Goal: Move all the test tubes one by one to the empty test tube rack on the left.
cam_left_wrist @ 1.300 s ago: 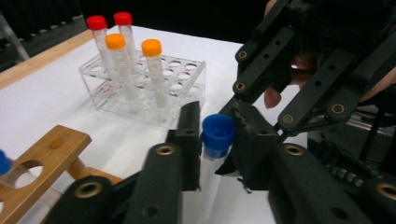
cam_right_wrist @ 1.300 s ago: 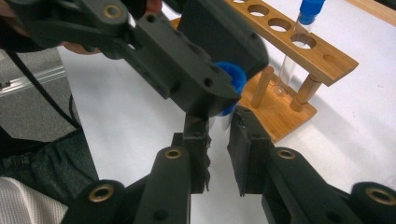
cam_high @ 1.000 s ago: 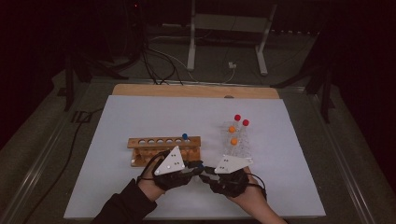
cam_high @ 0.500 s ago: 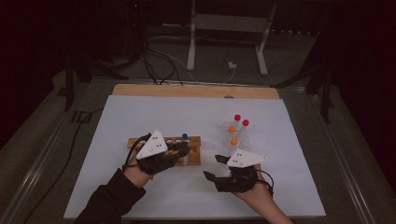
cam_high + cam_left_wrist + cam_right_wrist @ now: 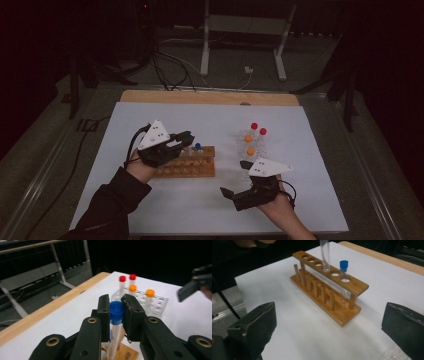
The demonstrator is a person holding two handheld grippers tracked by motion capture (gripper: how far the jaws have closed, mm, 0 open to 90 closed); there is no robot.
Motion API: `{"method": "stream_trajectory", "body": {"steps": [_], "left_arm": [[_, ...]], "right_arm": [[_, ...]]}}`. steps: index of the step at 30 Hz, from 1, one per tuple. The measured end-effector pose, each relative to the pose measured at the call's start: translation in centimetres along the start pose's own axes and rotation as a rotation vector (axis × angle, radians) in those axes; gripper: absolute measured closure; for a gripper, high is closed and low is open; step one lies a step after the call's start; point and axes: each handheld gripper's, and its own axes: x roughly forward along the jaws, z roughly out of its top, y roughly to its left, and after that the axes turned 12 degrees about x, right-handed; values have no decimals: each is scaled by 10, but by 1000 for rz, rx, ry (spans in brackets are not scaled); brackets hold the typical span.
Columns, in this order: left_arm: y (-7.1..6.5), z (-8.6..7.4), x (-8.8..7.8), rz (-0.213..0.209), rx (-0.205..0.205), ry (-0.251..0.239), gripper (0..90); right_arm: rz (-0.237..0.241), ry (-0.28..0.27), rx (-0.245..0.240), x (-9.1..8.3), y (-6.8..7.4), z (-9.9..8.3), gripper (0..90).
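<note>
My left gripper [image 5: 187, 138] is shut on a clear tube with a blue cap [image 5: 116, 312], gripped just under the cap. The tube hangs upright, and its lower end [image 5: 325, 255] is over the holes of the wooden rack [image 5: 192, 164]. A second blue-capped tube [image 5: 343, 277] stands in an end hole of that rack. My right gripper [image 5: 235, 178] is low over the white mat in front of the rack. Its jaws have just been opening and stand wide apart with nothing between them.
A clear plastic rack [image 5: 252, 145] to the right of the wooden one holds tubes with red and orange caps. The white mat [image 5: 310, 150] lies on a wooden board whose far edge [image 5: 210, 97] shows. Beyond the table are cables and a metal stand.
The two grippers were close together in front of the rack. My left gripper has since moved left and away from me to above the rack, and my right jaws have opened wide.
</note>
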Motion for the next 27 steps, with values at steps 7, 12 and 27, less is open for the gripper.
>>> {"method": "stream_trajectory", "body": {"steps": [7, 12, 27], "left_arm": [[6, -11, 14, 35, -36, 0, 780], [3, -21, 22, 26, -52, 18, 780], [-1, -51, 29, 5, -93, 87, 778]], "right_arm": [[-13, -20, -14, -2, -2, 0, 0], [-20, -10, -18, -2, -3, -2, 0], [7, -27, 5, -3, -7, -4, 0]]}}
